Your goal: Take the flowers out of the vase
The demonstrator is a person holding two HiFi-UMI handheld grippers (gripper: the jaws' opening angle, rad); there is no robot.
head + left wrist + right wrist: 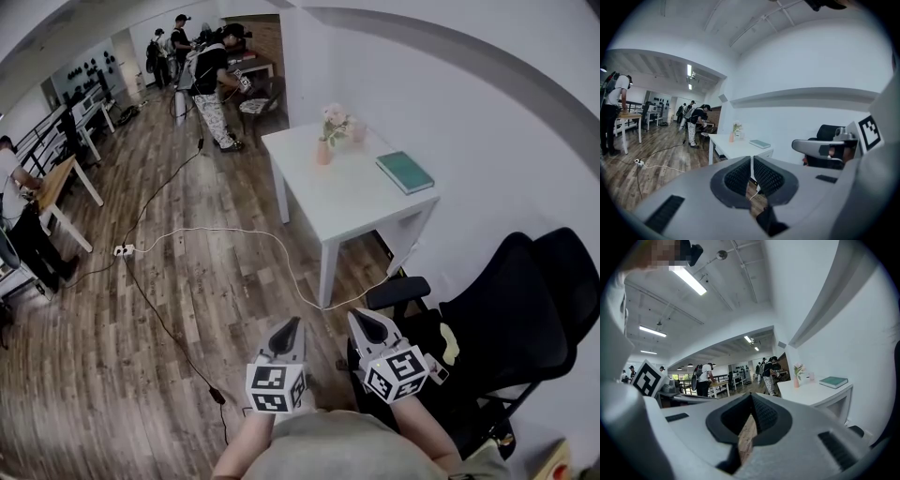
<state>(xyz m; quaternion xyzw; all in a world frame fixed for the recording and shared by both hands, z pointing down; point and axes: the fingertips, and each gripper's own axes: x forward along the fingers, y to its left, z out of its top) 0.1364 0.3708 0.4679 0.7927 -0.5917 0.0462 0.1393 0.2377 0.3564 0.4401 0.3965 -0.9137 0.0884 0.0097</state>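
Pale pink flowers (335, 117) stand in a small pink vase (323, 152) at the far end of a white table (337, 197). The same flowers (736, 127) and vase (731, 137) show small and far off in the left gripper view, and the flowers (799, 368) in their vase (796, 382) in the right gripper view. My left gripper (286, 330) and right gripper (367, 325) hang side by side low in the head view, well short of the table. Both are shut with nothing between their jaws.
A teal book (404, 172) lies on the table's right side, a small pink cup (357, 130) behind the vase. A black office chair (497, 337) stands close on my right. A white cable (216, 232) and power strip (123, 250) cross the wooden floor. People work at tables in the background.
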